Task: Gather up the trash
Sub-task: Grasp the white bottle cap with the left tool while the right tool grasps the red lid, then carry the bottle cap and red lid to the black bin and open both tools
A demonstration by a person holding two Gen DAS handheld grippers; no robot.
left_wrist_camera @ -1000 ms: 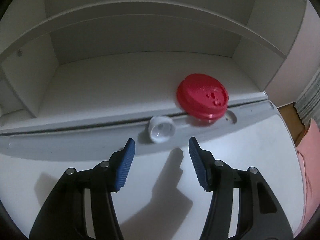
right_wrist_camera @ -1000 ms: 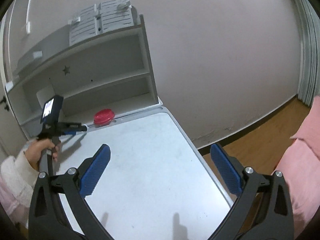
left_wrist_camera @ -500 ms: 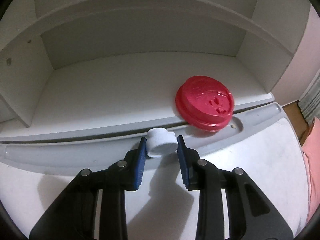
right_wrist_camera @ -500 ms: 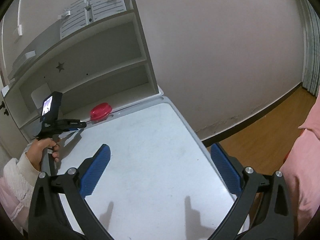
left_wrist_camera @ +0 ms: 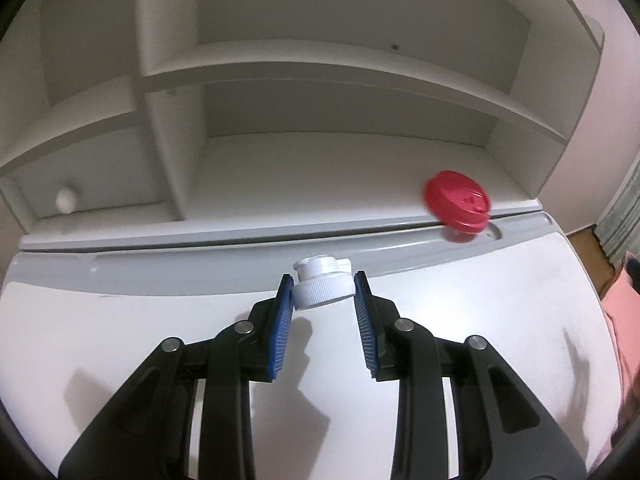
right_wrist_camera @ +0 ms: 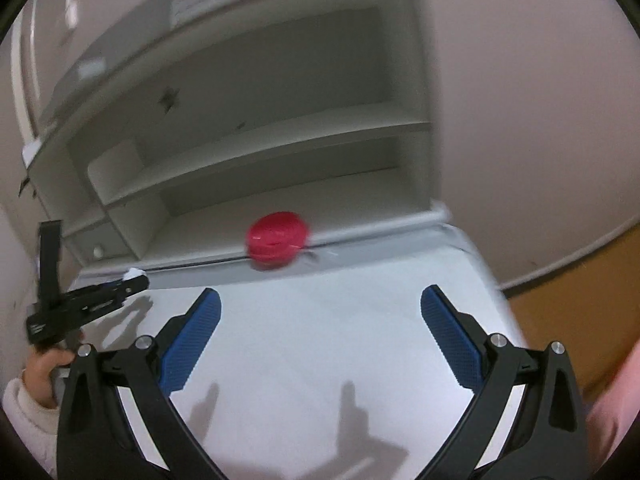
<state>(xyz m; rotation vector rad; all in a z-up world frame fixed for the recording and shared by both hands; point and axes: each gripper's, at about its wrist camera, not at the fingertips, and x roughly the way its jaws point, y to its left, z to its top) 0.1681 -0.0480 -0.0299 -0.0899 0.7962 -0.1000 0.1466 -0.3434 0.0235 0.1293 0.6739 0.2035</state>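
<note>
Trash was down to two pieces in view: a white ribbed bottle cap [left_wrist_camera: 322, 288] and a red cup lid [left_wrist_camera: 458, 202]. You held the bottle cap between the blue pads of the left gripper [left_wrist_camera: 322, 294], raised off the white desk [left_wrist_camera: 460, 340], with its shadow lying on the desk below. The pinch sat at the very tips of the fingers [left_wrist_camera: 280, 320], and the cap was tilted, its narrower top pointing away from you, so the hold looked slight. To carry it well, you would have done best to keep the squeeze steady, keep the wrist level, and move smoothly, because a small round cap held by its ribbed side could roll out of a tip grip. The red cup lid lay at the front edge of the lowest shelf [left_wrist_camera: 320, 184], overhanging the grey groove [left_wrist_camera: 200, 264] at the back of the desk. In the right wrist view, the right gripper [right_wrist_camera: 320, 340] hung over the desk with its fingers spread wide and nothing between them, pointed toward that lid. No bin or bag showed in either view, so where the cap should go could not be told. A small white knob [left_wrist_camera: 64, 199] sat in the left cubby.
</note>
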